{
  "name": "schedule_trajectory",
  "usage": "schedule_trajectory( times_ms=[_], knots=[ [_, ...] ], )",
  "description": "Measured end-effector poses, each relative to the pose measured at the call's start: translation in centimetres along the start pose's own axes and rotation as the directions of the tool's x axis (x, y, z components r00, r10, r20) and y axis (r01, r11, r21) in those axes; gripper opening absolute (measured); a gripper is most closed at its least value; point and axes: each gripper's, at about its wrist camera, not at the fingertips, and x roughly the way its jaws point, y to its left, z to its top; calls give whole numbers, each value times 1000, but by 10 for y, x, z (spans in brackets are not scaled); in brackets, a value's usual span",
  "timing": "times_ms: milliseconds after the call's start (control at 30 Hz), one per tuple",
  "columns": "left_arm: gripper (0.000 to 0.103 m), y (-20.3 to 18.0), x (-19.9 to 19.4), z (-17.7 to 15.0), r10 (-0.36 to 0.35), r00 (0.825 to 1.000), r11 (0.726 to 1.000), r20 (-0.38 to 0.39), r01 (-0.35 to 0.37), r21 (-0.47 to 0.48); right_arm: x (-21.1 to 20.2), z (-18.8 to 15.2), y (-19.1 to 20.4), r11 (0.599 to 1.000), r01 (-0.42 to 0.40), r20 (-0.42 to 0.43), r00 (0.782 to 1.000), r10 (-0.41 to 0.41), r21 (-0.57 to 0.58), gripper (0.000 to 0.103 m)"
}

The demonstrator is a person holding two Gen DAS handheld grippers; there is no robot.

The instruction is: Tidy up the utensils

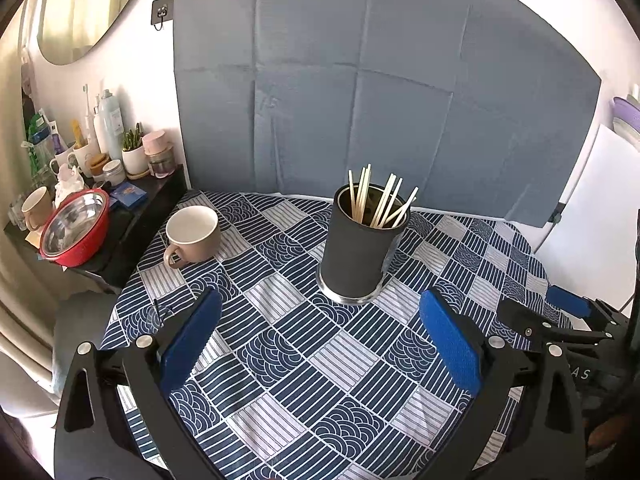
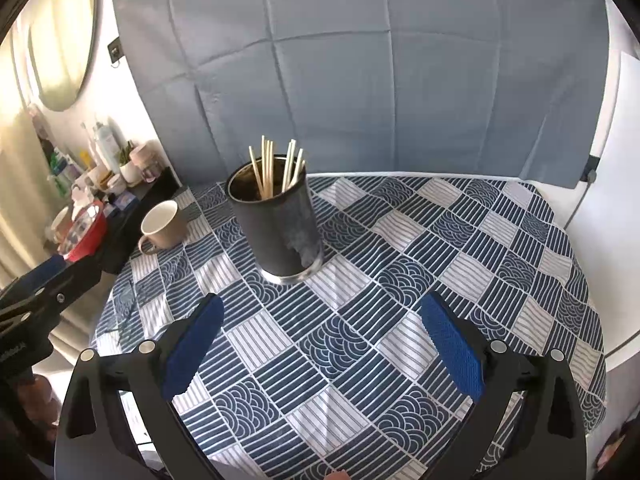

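A dark cylindrical holder [image 1: 360, 252] stands upright on the blue patterned tablecloth [image 1: 320, 360] and holds several pale chopsticks [image 1: 380, 200]. It also shows in the right wrist view [image 2: 280, 232] with the chopsticks [image 2: 276, 168] inside. My left gripper [image 1: 320, 328] is open and empty, hovering near the table's front, short of the holder. My right gripper [image 2: 320, 332] is open and empty, also in front of the holder. The right gripper shows at the right edge of the left wrist view [image 1: 568, 312].
A beige mug [image 1: 192, 236] stands on the cloth to the left of the holder, also seen in the right wrist view [image 2: 162, 228]. A red-rimmed steel bowl [image 1: 76, 228] and toiletries sit on a dark side shelf at left. A grey backdrop [image 1: 380, 80] stands behind.
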Motion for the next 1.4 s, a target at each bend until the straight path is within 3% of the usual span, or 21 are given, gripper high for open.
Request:
schedule_trajectory(
  times_ms=[667, 1400],
  knots=[
    [97, -3, 13, -2, -3, 999, 1000, -45, 4, 22, 9, 0, 2, 1000, -21, -22, 1000, 21, -8, 95],
    [97, -1, 15, -2, -6, 999, 999, -43, 7, 33, 12, 0, 1, 1000, -19, -28, 999, 19, 1, 95]
  ],
)
